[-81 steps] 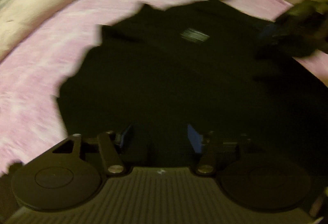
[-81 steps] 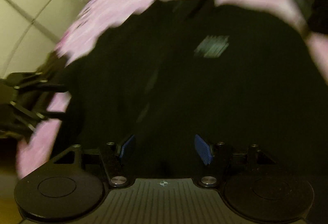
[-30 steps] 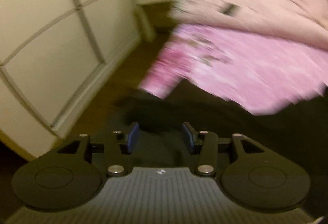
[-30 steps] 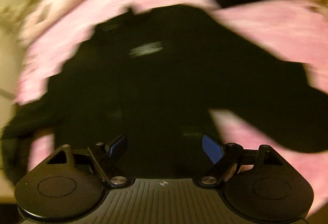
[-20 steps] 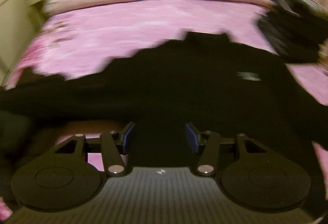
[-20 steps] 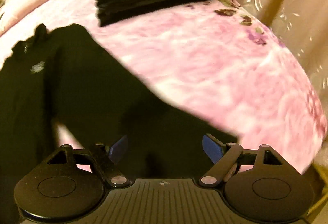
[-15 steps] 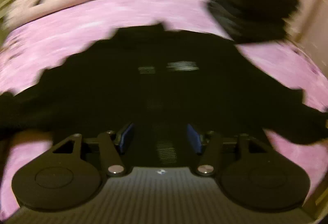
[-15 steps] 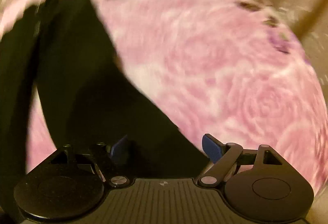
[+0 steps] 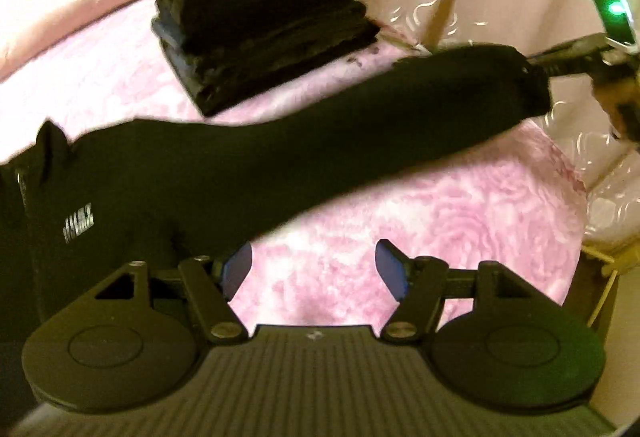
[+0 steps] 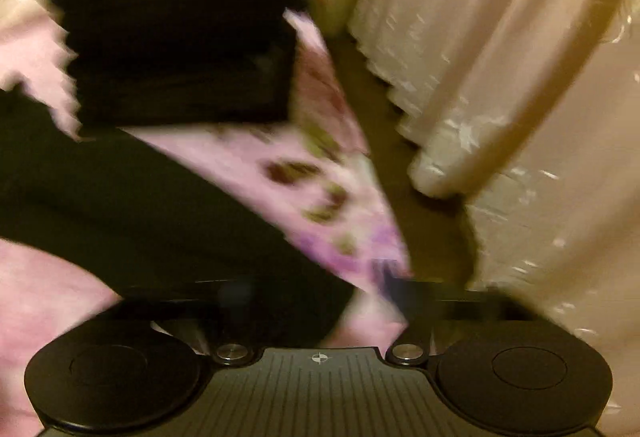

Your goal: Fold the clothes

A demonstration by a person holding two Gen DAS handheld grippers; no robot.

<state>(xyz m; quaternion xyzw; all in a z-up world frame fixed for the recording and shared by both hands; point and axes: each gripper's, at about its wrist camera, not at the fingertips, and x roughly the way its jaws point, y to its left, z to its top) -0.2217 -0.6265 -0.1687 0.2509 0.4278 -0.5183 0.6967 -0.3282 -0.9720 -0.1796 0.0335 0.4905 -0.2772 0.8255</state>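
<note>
- The black garment [image 9: 168,173] lies on the pink bed cover [image 9: 460,221]. Its body fills the 9 o'clock side of the left wrist view. A small white logo [image 9: 79,222] shows on the chest.
- One sleeve [image 9: 400,117] extends from the garment body toward 2 o'clock in the left wrist view. It is raised off the bed cover along its outer length.
- The right gripper [image 9: 560,61] appears at 2 o'clock in the left wrist view, at the sleeve cuff. Its fingers meet the cuff edge and appear to pinch it. A green indicator light [image 9: 612,7] sits on its body.
- In the right wrist view, the right gripper [image 10: 320,297] is motion-blurred. The sleeve [image 10: 160,205] runs from 9 o'clock down into the gap between the fingers. The cuff end lies between them. Finger spacing cannot be read reliably from this view.
- The left gripper [image 9: 314,273] is above the bed cover at 6 o'clock. Its blue-padded fingers [image 9: 236,269] are spread apart with nothing between them. The left finger is next to the lower edge of the garment.
- A stack of folded dark clothes [image 9: 268,17] rests on the bed cover at 12 o'clock in the left wrist view, just past the sleeve. The same stack [image 10: 180,49] appears at 11 o'clock in the right wrist view.
- A pale curtain [image 10: 500,57] hangs beyond the bed edge at 2 o'clock in the right wrist view.
</note>
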